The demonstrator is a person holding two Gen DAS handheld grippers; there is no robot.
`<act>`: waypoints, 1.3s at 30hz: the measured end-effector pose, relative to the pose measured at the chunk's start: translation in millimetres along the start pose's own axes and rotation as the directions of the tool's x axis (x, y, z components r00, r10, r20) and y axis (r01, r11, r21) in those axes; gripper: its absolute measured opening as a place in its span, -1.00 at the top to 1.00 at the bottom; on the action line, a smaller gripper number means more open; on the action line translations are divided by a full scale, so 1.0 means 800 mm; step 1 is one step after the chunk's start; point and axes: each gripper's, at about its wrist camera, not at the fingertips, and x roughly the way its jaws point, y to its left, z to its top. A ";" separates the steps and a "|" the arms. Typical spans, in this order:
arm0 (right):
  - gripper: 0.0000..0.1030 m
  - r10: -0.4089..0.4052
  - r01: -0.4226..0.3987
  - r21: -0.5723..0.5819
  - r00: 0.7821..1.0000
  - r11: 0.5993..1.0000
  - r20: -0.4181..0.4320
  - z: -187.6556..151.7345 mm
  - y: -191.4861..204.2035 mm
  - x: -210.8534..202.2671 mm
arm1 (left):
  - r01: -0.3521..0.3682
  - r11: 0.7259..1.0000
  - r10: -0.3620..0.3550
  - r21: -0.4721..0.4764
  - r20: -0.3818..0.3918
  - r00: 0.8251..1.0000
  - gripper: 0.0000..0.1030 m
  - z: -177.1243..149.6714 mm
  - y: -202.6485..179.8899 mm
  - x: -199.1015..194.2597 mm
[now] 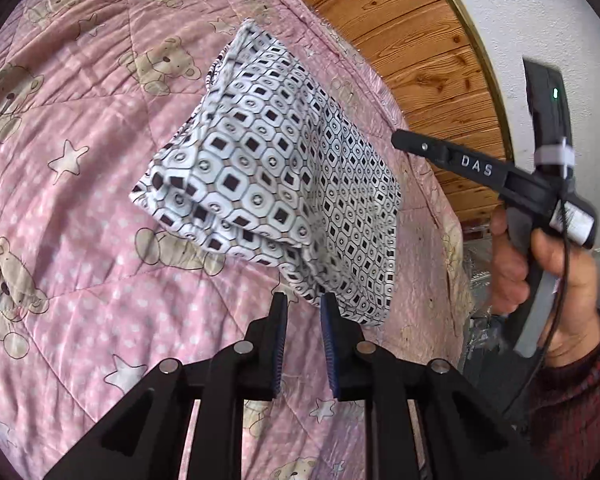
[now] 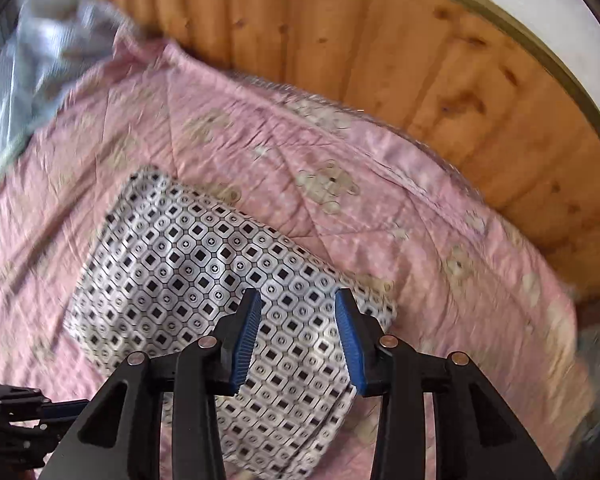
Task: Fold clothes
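The patterned garment [image 1: 268, 184] is lying folded on the pink quilt [image 1: 80, 160], its near corner sitting between the slightly spread left tongs [image 1: 303, 304], nearer it, while the right tongs [image 2: 296, 312] are hovering wide open above it.

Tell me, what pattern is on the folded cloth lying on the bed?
The folded cloth has white octagons with dark squares and small circles, clearest in the right wrist view.

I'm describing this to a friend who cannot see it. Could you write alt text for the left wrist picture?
A folded black-and-white patterned cloth lies on a pink teddy-bear quilt, with the left gripper open at the cloth's near corner. At right, a hand holds the right gripper against a wood-panelled wall.
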 end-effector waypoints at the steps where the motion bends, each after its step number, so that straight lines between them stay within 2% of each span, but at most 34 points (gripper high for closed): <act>1: 0.25 0.045 -0.049 0.114 0.998 0.992 0.040 -0.023 -0.022 -0.018 | 0.019 1.000 -0.019 0.003 0.004 1.000 0.64 0.000 0.006 -0.013; 2: 0.24 0.131 -0.141 0.202 0.989 0.969 0.060 -0.051 -0.030 -0.025 | 0.048 0.999 -0.048 0.000 0.016 0.999 0.59 0.002 0.013 -0.027; 4: 0.22 0.302 -0.325 0.360 0.946 0.875 0.119 -0.107 -0.044 -0.035 | 0.106 0.994 -0.105 -0.013 0.051 0.993 0.44 0.014 0.026 -0.045; 5: 0.22 0.363 -0.379 0.399 0.924 0.835 0.118 -0.128 -0.043 -0.026 | 0.138 0.990 -0.136 -0.022 0.056 0.989 0.43 0.024 0.033 -0.043; 6: 0.22 0.375 -0.378 0.421 0.922 0.825 0.093 -0.143 -0.040 -0.010 | 0.170 0.985 -0.169 -0.028 0.050 0.984 0.43 0.036 0.038 -0.036; 7: 0.23 0.361 -0.344 0.435 0.931 0.832 0.047 -0.157 -0.039 0.010 | 0.180 0.984 -0.180 -0.011 0.043 0.983 0.43 0.048 0.042 -0.029; 8: 0.28 0.313 -0.276 0.452 0.950 0.848 -0.006 -0.170 -0.044 0.032 | 0.187 0.982 -0.187 0.007 0.038 0.982 0.43 0.059 0.045 -0.022; 9: 0.41 0.290 -0.251 0.472 0.957 0.845 -0.011 -0.179 -0.053 0.036 | 0.143 0.989 -0.144 0.039 0.044 0.989 0.43 0.067 0.049 -0.018; 10: 0.70 0.271 -0.230 0.493 0.962 0.839 -0.012 -0.188 -0.063 0.039 | 0.089 0.995 -0.090 0.041 0.034 0.995 0.43 0.073 0.058 -0.010; 11: 0.72 0.252 -0.209 0.513 0.968 0.832 -0.014 -0.196 -0.072 0.042 | 0.049 0.998 -0.049 0.040 -0.004 0.999 0.43 0.076 0.070 0.000; 12: 0.66 0.218 -0.183 0.505 0.976 0.843 -0.012 -0.194 -0.072 0.030 | 0.010 0.999 -0.008 0.042 -0.040 0.999 0.52 0.078 0.082 0.009; 13: 0.46 0.184 -0.155 0.494 0.983 0.855 -0.009 -0.192 -0.070 0.016 | 0.001 0.998 0.002 0.066 -0.044 0.999 0.62 0.076 0.079 0.003; 15: 0.39 0.137 -0.132 0.463 0.990 0.876 0.023 -0.182 -0.061 -0.013 | -0.016 0.993 0.022 0.115 -0.051 0.998 0.61 0.073 0.074 -0.009; 16: 0.33 0.146 -0.155 0.453 0.988 0.878 0.056 -0.174 -0.054 -0.023 | -0.011 0.988 0.019 0.154 -0.046 0.999 0.58 0.068 0.063 -0.019; 18: 0.26 0.161 -0.189 0.403 0.982 0.896 0.102 -0.146 -0.034 -0.030 | 0.048 0.974 -0.041 0.220 -0.034 0.999 0.53 0.068 0.039 -0.033; 20: 0.24 0.147 -0.180 0.336 0.982 0.924 0.122 -0.117 -0.018 -0.022 | 0.075 0.958 -0.063 0.277 -0.054 0.997 0.49 0.073 0.020 -0.027; 23: 0.24 0.097 -0.126 0.240 0.987 0.963 0.131 -0.077 -0.003 0.004 | 0.034 0.943 -0.010 0.332 -0.075 0.997 0.49 0.085 0.014 0.004; 24: 0.24 0.067 -0.088 0.221 0.992 0.971 0.104 -0.070 -0.006 0.020 | 0.020 0.945 0.009 0.327 -0.085 0.996 0.49 0.090 0.020 0.015; 25: 0.24 0.029 -0.037 0.214 0.999 0.976 0.040 -0.067 -0.014 0.042 | -0.008 0.950 0.040 0.313 -0.095 0.995 0.49 0.093 0.029 0.026; 26: 0.24 -0.029 0.040 0.212 0.998 0.976 -0.054 -0.070 -0.025 0.066 | -0.041 0.955 0.074 0.294 -0.103 0.992 0.49 0.093 0.041 0.035; 28: 0.27 -0.013 0.031 0.275 0.998 0.961 -0.069 -0.081 -0.052 0.071 | -0.004 0.964 0.032 0.267 -0.101 0.994 0.49 0.085 0.057 0.035; 30: 0.27 -0.024 0.034 0.327 0.999 0.945 -0.036 -0.088 -0.056 0.040 | 0.013 0.962 0.017 0.274 -0.108 0.994 0.49 0.080 0.050 0.023; 32: 0.18 0.044 -0.059 0.342 0.998 0.938 0.053 -0.100 -0.036 0.005 | 0.046 0.956 -0.021 0.289 -0.091 0.996 0.42 0.075 0.041 0.006; 33: 0.13 0.076 -0.090 0.344 0.996 0.935 0.053 -0.109 -0.024 0.003 | 0.067 0.953 -0.047 0.297 -0.073 0.996 0.35 0.073 0.038 -0.003; 34: 0.06 0.108 -0.118 0.345 0.993 0.931 0.049 -0.119 -0.011 0.003 | 0.055 0.953 -0.039 0.297 -0.059 0.997 0.13 0.072 0.041 -0.004; 35: 0.06 0.090 -0.093 0.341 0.996 0.935 0.025 -0.127 -0.003 0.007 | 0.006 0.957 0.010 0.291 -0.053 0.999 -0.03 0.072 0.050 0.002; 36: 0.06 0.066 -0.062 0.336 0.998 0.940 -0.002 -0.136 0.003 0.012 | -0.072 0.958 0.093 0.278 -0.063 0.994 -0.03 0.072 0.063 0.014; 37: 0.10 0.042 -0.031 0.331 0.999 0.943 -0.028 -0.145 0.010 0.017 | -0.101 0.959 0.126 0.265 -0.083 0.989 0.00 0.070 0.076 0.023; 38: 0.09 0.018 0.000 0.324 0.998 0.946 -0.055 -0.154 0.016 0.021 | -0.085 0.957 0.099 0.277 -0.038 0.994 -0.02 0.068 0.077 0.016; 39: 0.10 -0.006 0.031 0.316 0.997 0.948 -0.081 -0.162 0.023 0.026 | -0.102 0.955 0.123 0.279 -0.058 0.991 -0.02 0.066 0.076 0.016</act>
